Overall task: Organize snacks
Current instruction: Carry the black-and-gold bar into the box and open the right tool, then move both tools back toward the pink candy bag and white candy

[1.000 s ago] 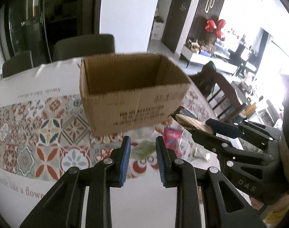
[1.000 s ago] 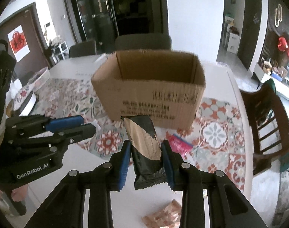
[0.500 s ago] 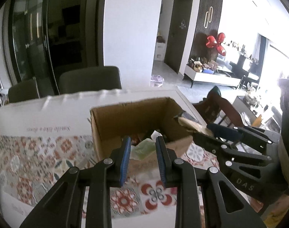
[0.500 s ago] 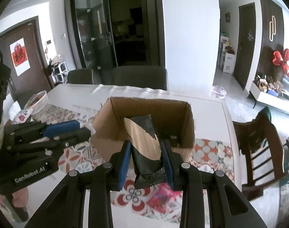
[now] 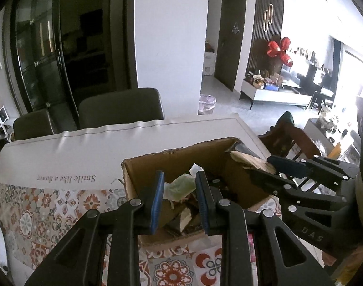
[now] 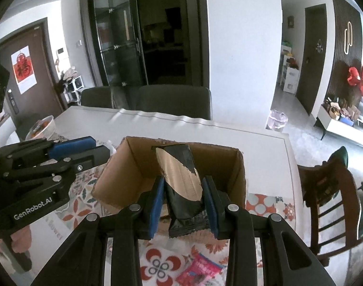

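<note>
My left claw (image 5: 177,194) pinches a pale green packet (image 5: 181,186) and my right claw (image 6: 182,196) pinches a black-and-tan snack bag (image 6: 181,178), both above the open cardboard box (image 6: 124,166) on the counter (image 5: 133,138).

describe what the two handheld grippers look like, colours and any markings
Both are matte black plastic frames with triangular cut-outs and silver rivets, and blue pads line the jaws. The left gripper carries white "GenRobot.AI" lettering on its side. The right gripper shows embossed "DAS" lettering. No cables are visible.

White rectangular table (image 6: 264,143) is carrying patterned tile-print cloth (image 5: 38,214); open brown cardboard box (image 6: 124,166) sitting on it; pink snack packet (image 6: 200,271) lying toward near edge.
</note>
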The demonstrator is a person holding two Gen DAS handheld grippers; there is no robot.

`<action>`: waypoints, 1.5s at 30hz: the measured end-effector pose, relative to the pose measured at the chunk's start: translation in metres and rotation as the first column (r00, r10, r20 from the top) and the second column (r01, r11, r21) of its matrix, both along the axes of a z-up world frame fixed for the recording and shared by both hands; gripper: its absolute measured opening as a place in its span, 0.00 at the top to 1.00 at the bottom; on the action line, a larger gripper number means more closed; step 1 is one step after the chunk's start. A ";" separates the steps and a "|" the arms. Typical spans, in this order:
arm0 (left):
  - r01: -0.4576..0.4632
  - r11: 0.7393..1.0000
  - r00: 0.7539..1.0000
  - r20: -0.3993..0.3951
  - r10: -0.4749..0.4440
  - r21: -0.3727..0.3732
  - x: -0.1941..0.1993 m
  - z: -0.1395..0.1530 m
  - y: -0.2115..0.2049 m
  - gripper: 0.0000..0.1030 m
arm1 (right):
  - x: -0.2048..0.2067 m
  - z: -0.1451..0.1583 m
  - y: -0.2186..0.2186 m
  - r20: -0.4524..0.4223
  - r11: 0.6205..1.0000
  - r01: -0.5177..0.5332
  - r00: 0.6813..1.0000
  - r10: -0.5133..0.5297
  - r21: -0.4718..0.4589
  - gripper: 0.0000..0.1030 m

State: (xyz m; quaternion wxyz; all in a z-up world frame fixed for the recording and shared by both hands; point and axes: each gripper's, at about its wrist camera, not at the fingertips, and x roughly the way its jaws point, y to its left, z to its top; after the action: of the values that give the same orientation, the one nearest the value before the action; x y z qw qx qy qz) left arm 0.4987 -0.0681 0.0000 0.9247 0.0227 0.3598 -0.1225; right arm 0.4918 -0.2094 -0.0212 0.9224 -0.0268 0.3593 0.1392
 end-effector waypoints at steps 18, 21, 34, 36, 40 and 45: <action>0.000 1.000 0.997 -0.078 0.001 0.016 0.023 -0.025 -0.002 0.48 | 0.027 -0.016 -0.003 -0.026 0.997 0.080 0.996 -0.080 -0.023 0.33; 0.000 1.000 0.997 -0.071 0.001 0.015 0.012 -0.017 -0.006 0.35 | 0.018 -0.011 -0.009 -0.021 0.993 0.109 0.994 -0.110 -0.033 0.33; 0.136 0.990 0.990 -0.045 -0.134 0.025 -0.056 -0.013 -0.057 0.31 | -0.060 -0.003 -0.084 -0.012 0.944 0.331 0.944 -0.331 -0.015 0.33; 0.159 0.986 0.986 -0.054 -0.157 0.043 -0.063 -0.020 -0.066 0.31 | -0.071 -0.011 -0.093 -0.028 0.936 0.351 0.936 -0.352 -0.020 0.33; 0.201 0.979 0.975 -0.107 -0.195 0.044 -0.072 -0.040 -0.082 0.31 | -0.089 -0.038 -0.109 -0.108 0.932 0.358 0.926 -0.361 -0.047 0.33; 0.226 0.973 0.959 -0.186 -0.215 0.041 -0.078 -0.072 -0.094 0.32 | -0.108 -0.064 -0.118 -0.191 0.933 0.353 0.913 -0.361 -0.075 0.33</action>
State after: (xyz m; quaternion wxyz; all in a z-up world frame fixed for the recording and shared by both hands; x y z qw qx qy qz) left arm 0.4205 -0.1625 -0.0724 0.8676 0.0800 0.4410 -0.2152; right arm 0.3835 -0.3269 -0.0850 0.8904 0.0355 0.4523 -0.0365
